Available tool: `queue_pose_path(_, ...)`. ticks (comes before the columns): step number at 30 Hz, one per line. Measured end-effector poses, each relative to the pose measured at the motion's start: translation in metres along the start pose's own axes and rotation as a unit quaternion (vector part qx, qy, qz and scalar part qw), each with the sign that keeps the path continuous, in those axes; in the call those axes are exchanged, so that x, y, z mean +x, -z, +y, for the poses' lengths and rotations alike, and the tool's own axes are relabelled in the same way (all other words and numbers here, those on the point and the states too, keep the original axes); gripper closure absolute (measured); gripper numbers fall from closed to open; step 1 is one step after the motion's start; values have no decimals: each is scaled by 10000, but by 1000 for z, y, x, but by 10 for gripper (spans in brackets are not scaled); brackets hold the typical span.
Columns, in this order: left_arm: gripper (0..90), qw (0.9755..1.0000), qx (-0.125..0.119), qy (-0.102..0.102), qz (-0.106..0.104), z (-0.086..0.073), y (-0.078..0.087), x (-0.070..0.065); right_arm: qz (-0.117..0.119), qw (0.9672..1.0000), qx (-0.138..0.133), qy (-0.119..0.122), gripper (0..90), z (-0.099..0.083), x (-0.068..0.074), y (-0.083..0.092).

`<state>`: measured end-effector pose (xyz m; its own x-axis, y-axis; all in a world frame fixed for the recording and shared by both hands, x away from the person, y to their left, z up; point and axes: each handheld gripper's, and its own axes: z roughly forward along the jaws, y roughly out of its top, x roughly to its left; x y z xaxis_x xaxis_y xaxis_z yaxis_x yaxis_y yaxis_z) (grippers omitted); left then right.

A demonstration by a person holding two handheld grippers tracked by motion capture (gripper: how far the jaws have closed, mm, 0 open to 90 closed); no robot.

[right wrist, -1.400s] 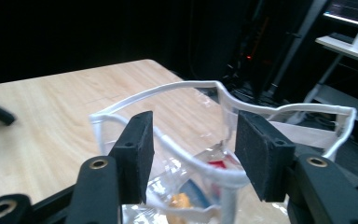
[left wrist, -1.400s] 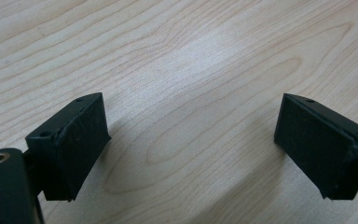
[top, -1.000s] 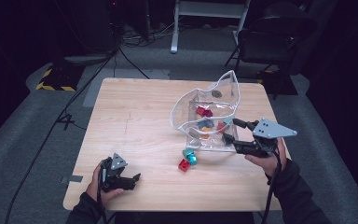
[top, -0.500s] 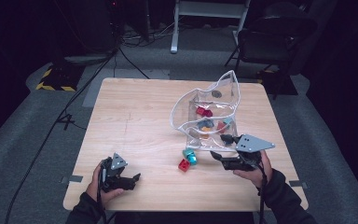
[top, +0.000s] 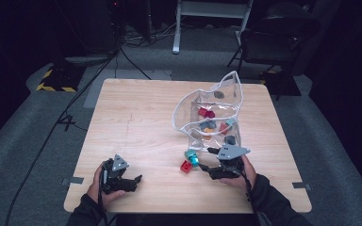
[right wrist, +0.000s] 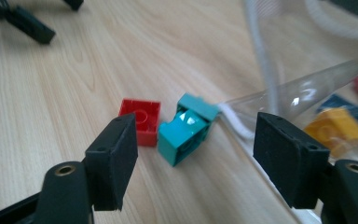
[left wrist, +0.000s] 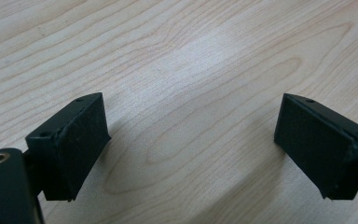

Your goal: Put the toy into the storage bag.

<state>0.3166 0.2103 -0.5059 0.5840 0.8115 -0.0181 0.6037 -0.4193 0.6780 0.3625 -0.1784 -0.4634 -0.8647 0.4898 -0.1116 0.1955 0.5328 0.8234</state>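
Note:
A teal brick (top: 192, 157) and a red brick (top: 185, 166) lie side by side on the wooden table (top: 141, 117), just outside the mouth of a clear plastic bag (top: 234, 89). Several coloured bricks sit inside the bag. My right gripper (top: 204, 158) hovers low at the two loose bricks and is open. In the right gripper view the teal brick (right wrist: 184, 133) and red brick (right wrist: 140, 119) lie ahead of the right gripper (right wrist: 196, 135), untouched. Its jaws opened wider, then eased in slightly. My left gripper (top: 135, 181) rests open at the front left, nothing between its jaws.
The bag's white rim (right wrist: 261, 70) and clear wall (right wrist: 307, 88) lie close to the right jaw. A chair (top: 273, 37) and cables stand on the dark floor beyond the table's far edge. Bare wood shows under the left gripper (left wrist: 191, 121).
My right gripper has come down and toward the front left, from beside the bag to just over the table at the two loose bricks. The left gripper has stayed put.

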Motion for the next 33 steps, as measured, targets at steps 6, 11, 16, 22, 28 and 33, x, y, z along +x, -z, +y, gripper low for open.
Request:
queue_pose_path(6, 100, 10000, -1, 1, -1, 0, 0, 0, 255, 9989, 384, -56, 329, -11, 1, -29)
queue_pose_path(11, 100, 10000, 3, 3, -1, 0, 0, 0, 224, 9985, 500, -81, 336, -13, 1, -42)
queue_pose_path(16, 100, 10000, 3, 1, -1, 0, 0, 0, 191, 9980, 582, -143, 342, -14, -2, -52)
queue_pose_path(22, 100, 10000, 3, 3, -2, 0, 0, 0, 210, 9980, 521, -303, 421, -14, -4, -57)
queue_pose_path(28, 100, 10000, 2, 3, -1, 0, 0, 0, 93, 9979, 490, -411, 549, -15, -6, -54)
queue_pose_path(33, 100, 10000, 3, 3, 0, 0, 0, 0, -20, 9979, 500, -419, 551, -19, -9, -49)
